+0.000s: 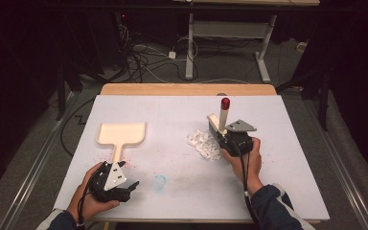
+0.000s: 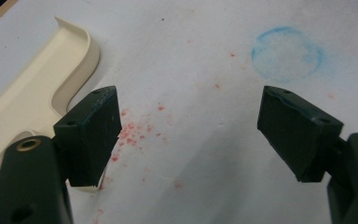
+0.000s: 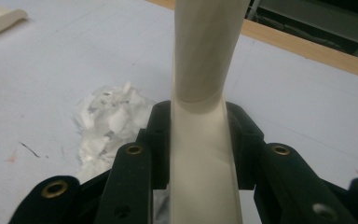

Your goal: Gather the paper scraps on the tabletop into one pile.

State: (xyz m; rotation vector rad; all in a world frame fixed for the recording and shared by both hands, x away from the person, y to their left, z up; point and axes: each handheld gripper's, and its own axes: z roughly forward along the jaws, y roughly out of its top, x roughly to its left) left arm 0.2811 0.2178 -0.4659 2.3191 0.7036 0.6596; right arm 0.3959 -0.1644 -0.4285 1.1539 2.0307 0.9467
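Observation:
My right gripper (image 1: 225, 135) (image 3: 199, 140) is shut on a cream brush (image 1: 223, 116) with a red tip on its handle. The handle (image 3: 205, 60) rises between the jaws. The brush head is down beside a pile of white paper scraps (image 1: 204, 143) (image 3: 107, 121), right of the table's middle. A cream dustpan (image 1: 121, 134) (image 2: 32, 93) lies flat at the left, handle toward me. My left gripper (image 1: 131, 186) (image 2: 191, 121) rests low near the front left, just beside the end of that handle. It is open with nothing between its jaws.
A white sheet (image 1: 287, 158) covers the table, and a wooden edge (image 1: 187, 89) shows at the far side. A blue ring mark (image 1: 159, 182) (image 2: 286, 53) and red specks (image 2: 133, 130) stain the sheet. Cables and desk legs (image 1: 189, 48) stand on the floor behind.

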